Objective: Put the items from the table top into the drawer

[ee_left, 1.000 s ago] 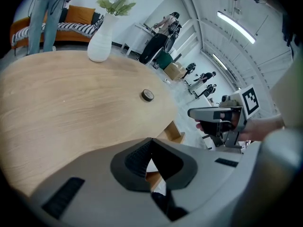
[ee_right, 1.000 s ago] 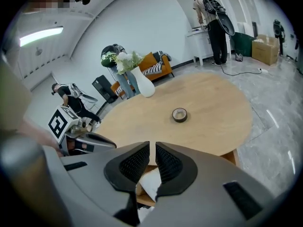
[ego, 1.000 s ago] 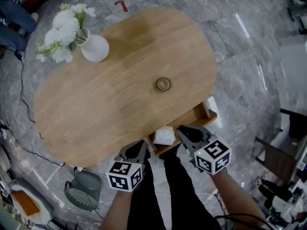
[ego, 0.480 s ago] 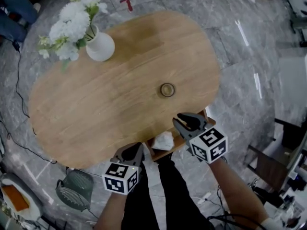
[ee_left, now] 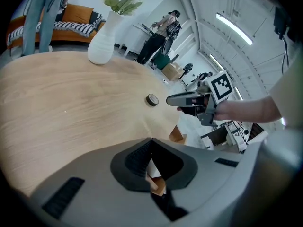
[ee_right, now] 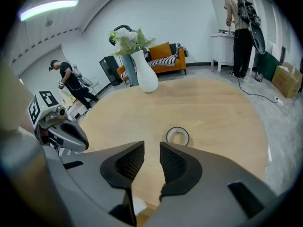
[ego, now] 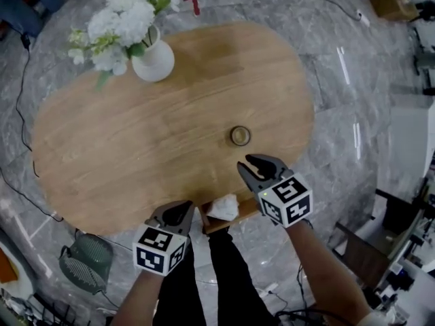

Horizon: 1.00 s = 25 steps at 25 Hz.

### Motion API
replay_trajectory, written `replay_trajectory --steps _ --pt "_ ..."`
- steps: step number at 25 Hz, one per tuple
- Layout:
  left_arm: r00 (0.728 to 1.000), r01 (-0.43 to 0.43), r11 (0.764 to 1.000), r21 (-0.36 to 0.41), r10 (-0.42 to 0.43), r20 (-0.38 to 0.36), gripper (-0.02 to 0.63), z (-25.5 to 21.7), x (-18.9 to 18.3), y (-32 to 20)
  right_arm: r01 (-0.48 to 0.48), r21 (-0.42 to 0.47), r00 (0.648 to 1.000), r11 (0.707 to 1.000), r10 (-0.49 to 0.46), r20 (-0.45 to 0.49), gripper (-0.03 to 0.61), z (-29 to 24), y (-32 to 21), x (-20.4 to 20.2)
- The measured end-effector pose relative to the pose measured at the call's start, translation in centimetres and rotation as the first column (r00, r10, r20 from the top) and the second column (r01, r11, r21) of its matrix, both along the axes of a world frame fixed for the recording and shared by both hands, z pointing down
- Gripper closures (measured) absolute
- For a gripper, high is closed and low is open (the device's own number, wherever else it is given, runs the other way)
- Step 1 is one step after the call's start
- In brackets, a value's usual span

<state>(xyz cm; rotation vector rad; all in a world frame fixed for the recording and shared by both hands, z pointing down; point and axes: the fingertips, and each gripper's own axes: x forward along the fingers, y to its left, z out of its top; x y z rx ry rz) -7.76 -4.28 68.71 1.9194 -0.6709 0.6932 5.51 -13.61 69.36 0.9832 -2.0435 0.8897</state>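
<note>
The tape roll (ego: 239, 136) lies flat on the table (ego: 136, 134), just ahead of our right gripper (ego: 245, 162), whose jaws are narrowly apart and empty. Our left gripper (ego: 178, 211) is pressed together beside the open drawer (ego: 236, 218). So narrow a gap may shove the roll away instead of straddling its rim.
</note>
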Motion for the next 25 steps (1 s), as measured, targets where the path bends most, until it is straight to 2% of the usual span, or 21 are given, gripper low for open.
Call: replay_trajectory --steps 14,23,24,25 --pt "1.000 -0.018 1.000 -0.015 0.018 -0.018 0.612 0.6 -1.3 0.2 0.154 -0.018 0.980 0.988 -0.155 -0.122 0.434 3.7 -3.4 -0.6" --pt "1.000 0.000 1.000 -0.023 -0.001 -0.021 0.612 1.2 -2.4 0.1 0.230 -0.076 0.940 0.970 -0.242 -0.241 0.430 6.7 -4.1 -0.6" --pt "1.000 0.004 1.000 -0.026 -0.005 -0.026 0.612 1.2 -2.3 0.1 0.231 -0.081 0.934 0.970 -0.244 -0.260 0.434 7.1 -4.1 -0.5" --pt "0.999 0.005 1.000 -0.030 -0.006 -0.032 0.612 1.2 -2.3 0.2 0.230 -0.082 0.929 0.970 -0.244 -0.277 0.464 7.3 -4.2 -0.3"
